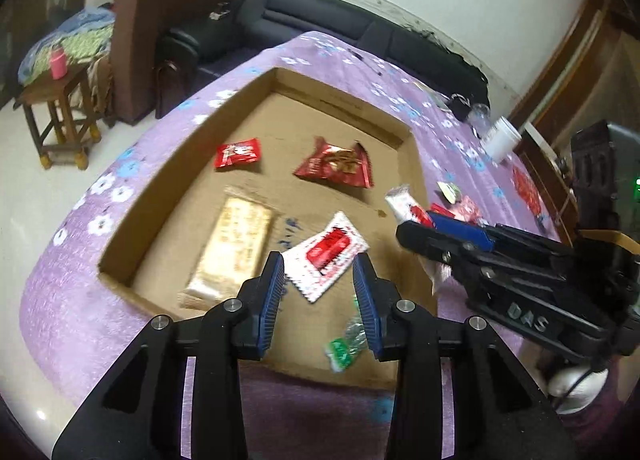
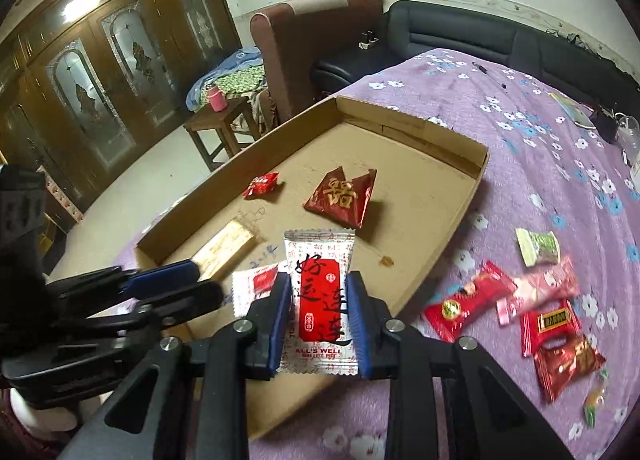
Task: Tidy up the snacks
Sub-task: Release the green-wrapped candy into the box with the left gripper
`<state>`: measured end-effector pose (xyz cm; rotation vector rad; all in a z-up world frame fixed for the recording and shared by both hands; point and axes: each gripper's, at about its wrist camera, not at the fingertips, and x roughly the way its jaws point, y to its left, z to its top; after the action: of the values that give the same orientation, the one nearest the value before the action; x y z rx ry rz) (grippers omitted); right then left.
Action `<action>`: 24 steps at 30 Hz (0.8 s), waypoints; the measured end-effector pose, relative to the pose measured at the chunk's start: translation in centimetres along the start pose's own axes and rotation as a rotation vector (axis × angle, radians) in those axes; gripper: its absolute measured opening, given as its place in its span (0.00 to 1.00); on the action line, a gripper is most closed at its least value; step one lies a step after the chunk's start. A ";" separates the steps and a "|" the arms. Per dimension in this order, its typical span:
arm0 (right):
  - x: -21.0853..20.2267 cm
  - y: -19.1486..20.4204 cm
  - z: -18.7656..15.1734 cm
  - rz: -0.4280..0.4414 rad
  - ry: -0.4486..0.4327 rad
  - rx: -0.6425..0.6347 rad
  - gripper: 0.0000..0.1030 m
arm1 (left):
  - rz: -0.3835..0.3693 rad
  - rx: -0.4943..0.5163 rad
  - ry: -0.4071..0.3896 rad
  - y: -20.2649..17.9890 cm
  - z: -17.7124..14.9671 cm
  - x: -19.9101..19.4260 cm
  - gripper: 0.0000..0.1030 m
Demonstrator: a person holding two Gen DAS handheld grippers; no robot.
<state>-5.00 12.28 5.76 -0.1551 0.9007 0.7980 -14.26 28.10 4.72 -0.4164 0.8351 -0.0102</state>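
Right gripper (image 2: 318, 320) pinching a white-red packet (image 2: 319, 300) low-centre over the box (image 2: 476, 175), left gripper (image 1: 319, 292) spread and empty above a matching packet (image 1: 326, 256), so best dropped flat beside it.

Both wrist views look steeply down, close over the cardboard tray (image 1: 404, 131) (image 2: 452, 139). Both share it, the left view from its left side, the right from its right.

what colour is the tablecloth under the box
Purple tablecloth with white and blue flowers; clearest in the right wrist view.
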 end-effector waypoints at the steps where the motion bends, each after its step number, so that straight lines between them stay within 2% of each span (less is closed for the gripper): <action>1: 0.2 -0.1 0.1 -0.022 -0.011 0.003 0.34 | 0.001 -0.010 0.000 0.2 0.0 -0.1 0.35; 4: -0.3 -1.0 0.4 -0.014 -0.018 0.039 0.39 | -0.009 -0.031 -0.003 0.7 0.0 -0.4 0.35; 6: -1.6 -2.0 0.4 -0.010 -0.052 0.068 0.50 | -0.011 -0.039 -0.004 0.9 0.0 -0.5 0.36; 7: -2.5 -2.6 0.4 -0.023 -0.073 0.081 0.51 | -0.013 -0.051 0.000 1.0 0.0 -0.5 0.39; 8: -3.3 -3.2 0.3 -0.035 -0.093 0.093 0.53 | -0.017 -0.059 0.003 1.1 0.1 -0.4 0.48; 9: -4.1 -4.0 0.3 -0.049 -0.111 0.107 0.54 | -0.034 -0.075 0.002 1.2 0.1 -0.5 0.52; 13: -6.8 -8.6 -0.8 -0.146 -0.157 0.186 0.59 | -0.108 -0.092 -0.027 1.1 0.3 -1.2 0.52; 16: -7.7 -12.7 -2.0 -0.218 -0.144 0.271 0.59 | -0.131 -0.079 -0.039 0.4 0.6 -1.4 0.53; 18: -7.7 -14.7 -3.0 -0.234 -0.127 0.324 0.59 | -0.143 -0.058 -0.032 -0.5 0.6 -1.3 0.53; 24: -5.7 -16.3 -4.5 -0.236 -0.062 0.336 0.59 | -0.161 0.019 0.006 -3.5 -0.1 -0.7 0.53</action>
<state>1.11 -4.42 4.01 0.0575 0.9245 0.4225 -14.28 24.94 6.47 -0.4647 0.8056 -0.1683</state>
